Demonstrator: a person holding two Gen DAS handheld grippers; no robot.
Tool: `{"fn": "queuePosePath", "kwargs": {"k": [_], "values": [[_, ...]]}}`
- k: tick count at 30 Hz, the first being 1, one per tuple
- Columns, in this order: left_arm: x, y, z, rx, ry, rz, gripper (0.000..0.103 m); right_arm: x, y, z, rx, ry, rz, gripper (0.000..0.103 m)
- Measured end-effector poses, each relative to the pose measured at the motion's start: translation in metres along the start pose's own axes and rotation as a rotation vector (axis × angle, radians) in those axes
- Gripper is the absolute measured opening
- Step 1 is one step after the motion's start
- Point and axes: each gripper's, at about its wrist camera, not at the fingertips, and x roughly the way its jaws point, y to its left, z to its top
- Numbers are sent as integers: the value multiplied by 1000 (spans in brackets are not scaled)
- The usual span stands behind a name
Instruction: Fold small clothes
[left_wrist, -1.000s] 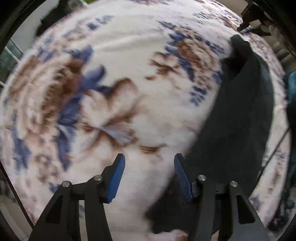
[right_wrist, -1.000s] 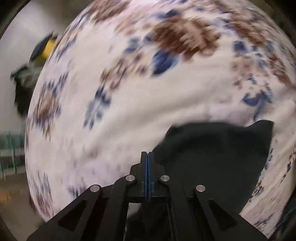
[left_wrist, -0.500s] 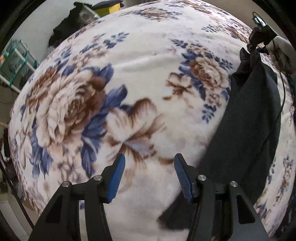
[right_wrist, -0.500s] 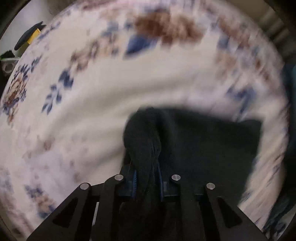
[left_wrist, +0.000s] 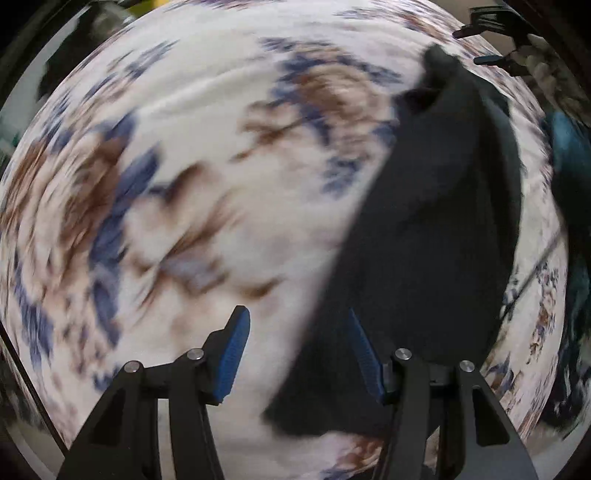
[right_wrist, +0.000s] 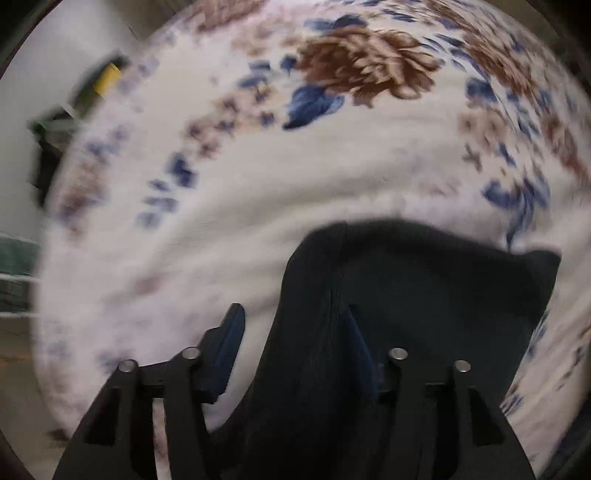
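A dark, near-black small garment (left_wrist: 436, 229) lies on a white blanket (left_wrist: 229, 155) with blue and brown flowers. My left gripper (left_wrist: 299, 350) hangs open over the garment's left edge; the cloth passes under its right finger, and nothing is pressed between the pads. At the garment's far end the right gripper (left_wrist: 487, 44) shows, held by a hand. In the right wrist view the right gripper (right_wrist: 295, 350) has its jaws opening. A raised fold of the garment (right_wrist: 424, 280) stands between them, clear of the left pad (right_wrist: 231, 350).
A teal cloth (left_wrist: 569, 147) lies at the blanket's right edge, with a thin cable (left_wrist: 535, 273) running across nearby. Beyond the blanket's far left edge sit a yellow object (right_wrist: 107, 77) and dark clutter (right_wrist: 48, 140). The view is motion-blurred.
The right gripper, shut on a fold of the garment before, now has its jaws apart with the fold loose between them. The left gripper has shifted toward the garment's edge.
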Motion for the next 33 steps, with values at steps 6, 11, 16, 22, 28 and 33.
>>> {"fn": "queuePosePath", "kwargs": {"k": [6, 11, 16, 22, 28, 33], "values": [[-7, -68, 96, 78, -96, -129, 53, -61, -106, -33, 153, -96, -102, 58], [14, -117, 206, 148, -149, -233, 53, -52, -193, -40, 304, -114, -109, 58], [70, -159, 297, 133, -24, -335, 53, -18, -229, -46, 434, -171, 32, 58], [102, -194, 338, 236, 23, -381, 17, 33, -232, -55, 520, -131, 211, 26], [104, -180, 356, 272, 38, -270, 20, 19, -256, -69, 591, -182, 101, 9], [78, -177, 337, 236, 77, -385, 40, 13, -252, -72, 574, -84, 220, 10]]}}
